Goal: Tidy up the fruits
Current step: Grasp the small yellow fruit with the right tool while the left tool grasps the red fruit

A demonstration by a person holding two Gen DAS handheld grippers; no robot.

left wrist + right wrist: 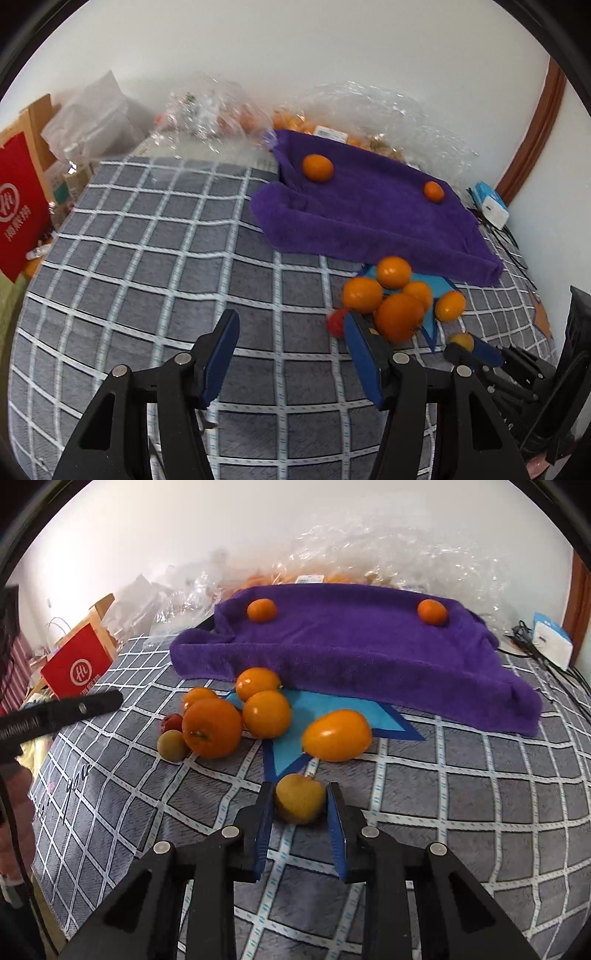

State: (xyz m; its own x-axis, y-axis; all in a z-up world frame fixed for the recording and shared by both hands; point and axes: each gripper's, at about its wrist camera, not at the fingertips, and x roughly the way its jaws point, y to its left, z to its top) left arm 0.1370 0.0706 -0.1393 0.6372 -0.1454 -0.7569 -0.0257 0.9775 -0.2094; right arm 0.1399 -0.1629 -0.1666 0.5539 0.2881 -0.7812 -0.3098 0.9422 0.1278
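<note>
Behind left hand-held gripper (291,356), half-hidden red fruit (336,322)

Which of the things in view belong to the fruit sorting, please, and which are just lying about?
Job:
- yellowish round fruit, gripped by the right gripper
- cluster of orange citrus fruits
- purple plush towel carrying two small oranges
- left gripper, open

Lying about:
- red paper bag
- crinkled clear plastic bags
- white and blue box

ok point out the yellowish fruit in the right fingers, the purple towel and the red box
yellowish fruit (300,802), right wrist view, its front face
purple towel (351,653), right wrist view, bare middle
red box (79,670), right wrist view, its printed front
</note>
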